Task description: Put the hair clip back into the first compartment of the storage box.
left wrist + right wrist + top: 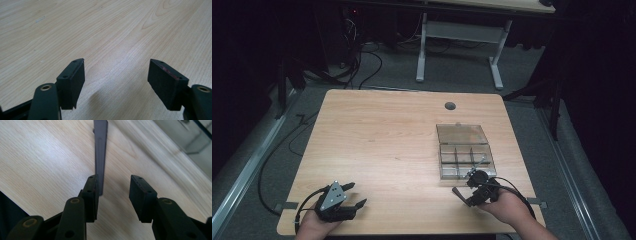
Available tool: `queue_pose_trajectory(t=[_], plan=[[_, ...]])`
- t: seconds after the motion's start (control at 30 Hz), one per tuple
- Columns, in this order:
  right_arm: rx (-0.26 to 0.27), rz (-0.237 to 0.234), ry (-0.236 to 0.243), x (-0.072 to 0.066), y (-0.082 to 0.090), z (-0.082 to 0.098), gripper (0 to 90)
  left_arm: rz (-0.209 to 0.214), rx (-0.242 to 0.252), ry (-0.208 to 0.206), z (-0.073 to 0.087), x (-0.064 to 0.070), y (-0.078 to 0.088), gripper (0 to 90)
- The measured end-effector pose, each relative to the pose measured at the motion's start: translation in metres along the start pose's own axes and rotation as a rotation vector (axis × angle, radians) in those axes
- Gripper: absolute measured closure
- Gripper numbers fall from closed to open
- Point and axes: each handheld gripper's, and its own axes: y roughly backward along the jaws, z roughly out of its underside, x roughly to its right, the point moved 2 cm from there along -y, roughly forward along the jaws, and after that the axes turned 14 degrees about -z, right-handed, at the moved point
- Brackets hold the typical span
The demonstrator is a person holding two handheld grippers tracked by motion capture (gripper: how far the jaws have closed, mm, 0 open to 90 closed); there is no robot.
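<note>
Right claw [113, 195] gaping empty over a dark strip [100, 152] at the desk's [377, 140] five o'clock; left claw [116, 82] sitting open at seven.

Dim high view, lit table [387, 150] amid black surroundings — claw views brighter, soft glare, near parts slightly blurred

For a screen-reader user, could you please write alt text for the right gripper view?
The right gripper hangs open over a light wooden table, nothing between its black jaws. A thin dark strip lies on the wood just past the left jaw, and a clear box sits at top right.
</note>
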Motion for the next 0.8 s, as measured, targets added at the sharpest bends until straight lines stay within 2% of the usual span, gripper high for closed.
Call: queue_pose_trajectory(t=[0.03, 0.13, 0.2, 0.3, 0.4, 0.63, 0.8], plan=[[0.0, -0.002, -0.012, -0.002, -0.001, -0.002, 59.9, 0.0, 0.0, 0.0, 0.0, 0.0, 0.0, 30.3], [-0.005, -0.004, 0.009, -0.004, -0.004, -0.007, 60.0, 0.0, 0.001, -0.001, 0.0, 0.0, 0.0, 30.3], [-0.01, -0.001, 0.001, -0.007, -0.006, -0.01, 60.0, 0.0, 0.001, -0.001, 0.0, 0.0, 0.0, 30.3], [-0.017, 0.004, 0.023, -0.008, -0.009, -0.014, 60.3, 0.001, -0.001, -0.004, 0.0, 0.0, 0.0, 30.3], [-0.021, 0.01, 0.022, -0.009, -0.011, -0.018, 60.8, 0.001, -0.001, -0.003, 0.0, 0.0, 0.0, 30.3], [-0.039, 0.023, 0.048, -0.013, -0.016, -0.027, 67.2, 0.003, -0.003, -0.006, 0.0, 0.0, 0.0, 30.3], [-0.05, 0.03, 0.039, -0.013, -0.017, -0.031, 70.7, 0.005, -0.003, -0.006, 0.0, 0.0, 0.0, 30.3]])
